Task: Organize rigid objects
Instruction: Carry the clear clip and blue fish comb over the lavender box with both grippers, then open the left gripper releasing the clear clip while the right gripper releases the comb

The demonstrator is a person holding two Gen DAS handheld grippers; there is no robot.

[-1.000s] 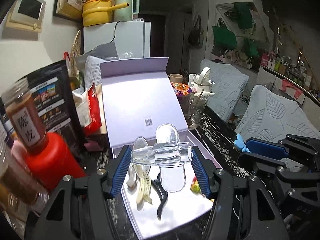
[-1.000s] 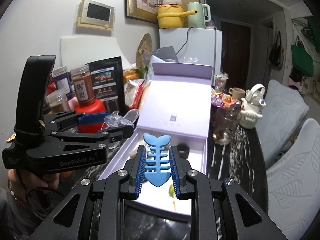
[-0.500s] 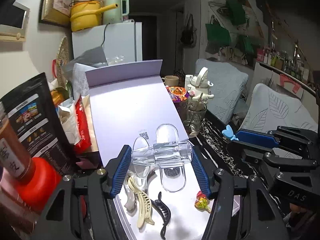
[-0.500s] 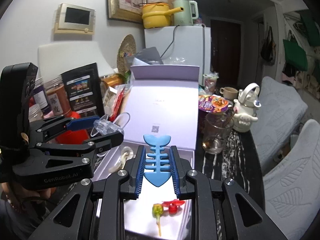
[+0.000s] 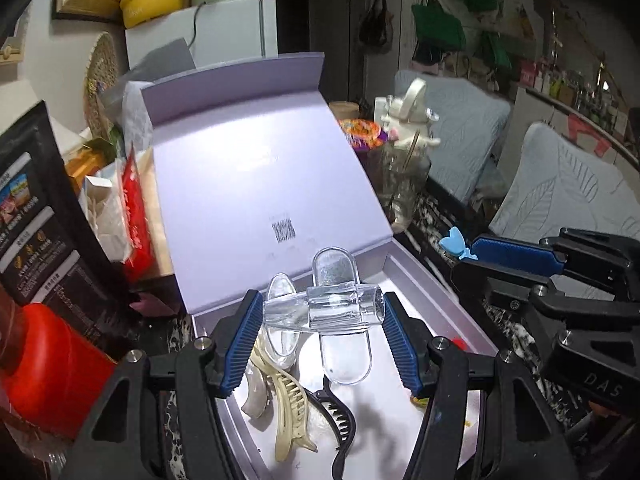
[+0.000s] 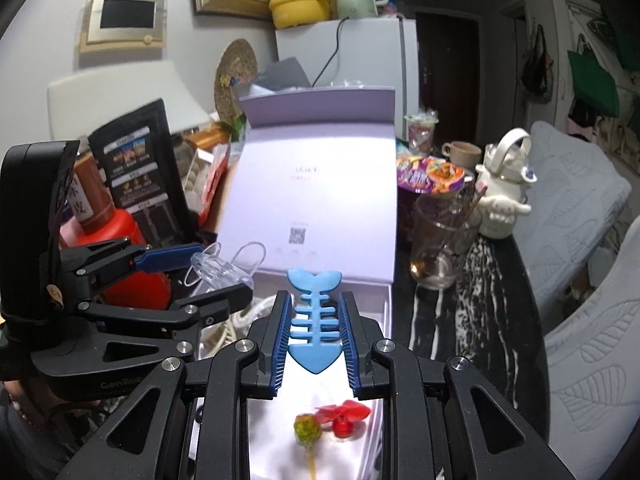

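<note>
- Clamping a clear hair clip [image 5: 323,309] crosswise between the blue pads of the left gripper [image 5: 322,334], above the open lavender box [image 5: 434,280].
- Pinching a blue fishbone-shaped clip [image 6: 315,320] in the nearly closed right gripper [image 6: 315,334], tail pointing away, over the same box.
- Lying on the white box floor beneath: a cream claw clip [image 5: 289,412], a black claw clip [image 5: 339,416], a red clip [image 6: 343,416] and a small yellow-green flower piece [image 6: 307,429].
- Leaning back behind them, the raised lid [image 5: 256,184].
- Standing right of the box, a glass cup [image 6: 440,240].
</note>
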